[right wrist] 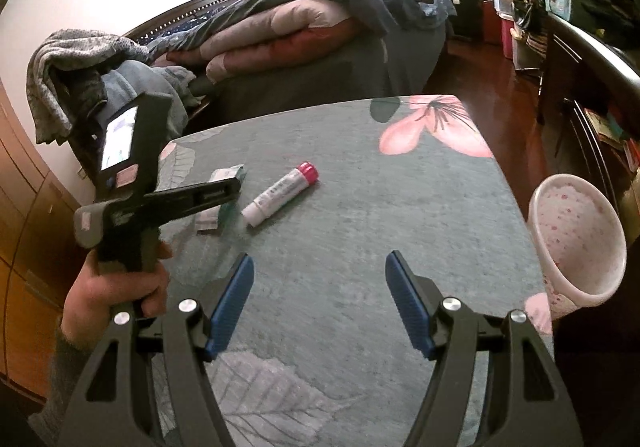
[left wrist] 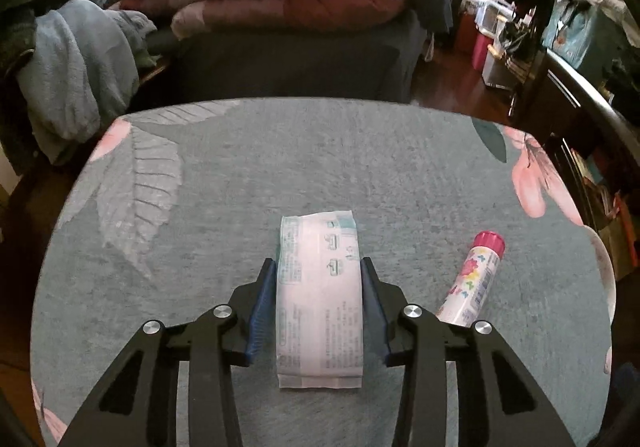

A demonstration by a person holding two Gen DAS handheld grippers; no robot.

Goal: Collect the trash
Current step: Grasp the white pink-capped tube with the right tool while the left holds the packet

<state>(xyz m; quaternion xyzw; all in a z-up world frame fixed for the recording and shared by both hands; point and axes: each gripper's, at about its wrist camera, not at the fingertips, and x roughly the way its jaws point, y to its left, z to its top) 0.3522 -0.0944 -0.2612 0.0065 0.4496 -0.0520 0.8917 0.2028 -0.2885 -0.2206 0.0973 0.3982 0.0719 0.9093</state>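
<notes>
The left gripper (left wrist: pixel 319 279) was lowered over a flat pale wrapper (left wrist: pixel 320 299) printed with small text, which lay lengthwise on the grey-green tablecloth (left wrist: pixel 240 175) patterned with leaves and pink flowers; its blue pads (left wrist: pixel 262 311) stood on either side of the wrapper, the right pad against the wrapper's edge and the left one just beside it with a thin strip of cloth showing between, so the jaws were around the wrapper and not yet clamped on it; the wrapper itself was still flat on the table. Just to the right of that gripper lay a white tube (left wrist: pixel 474 279) with a pink cap and a flowered label, tilted, its lower end hidden behind the gripper's frame; in the right wrist view the same tube (right wrist: pixel 280 193) lay beside the wrapper (right wrist: pixel 218 207), close but apart from it, and a hand (right wrist: pixel 116 287) held the handle of the left gripper above them. The right gripper (right wrist: pixel 320 279) hovered over bare cloth nearer the table's front, its jaws wide apart with nothing between them; a pale pink speckled bin (right wrist: pixel 576 239) stood at the table's right edge, mouth tilted toward the camera. Behind the table was a bed (left wrist: pixel 288 59) piled with folded quilts and clothes.
</notes>
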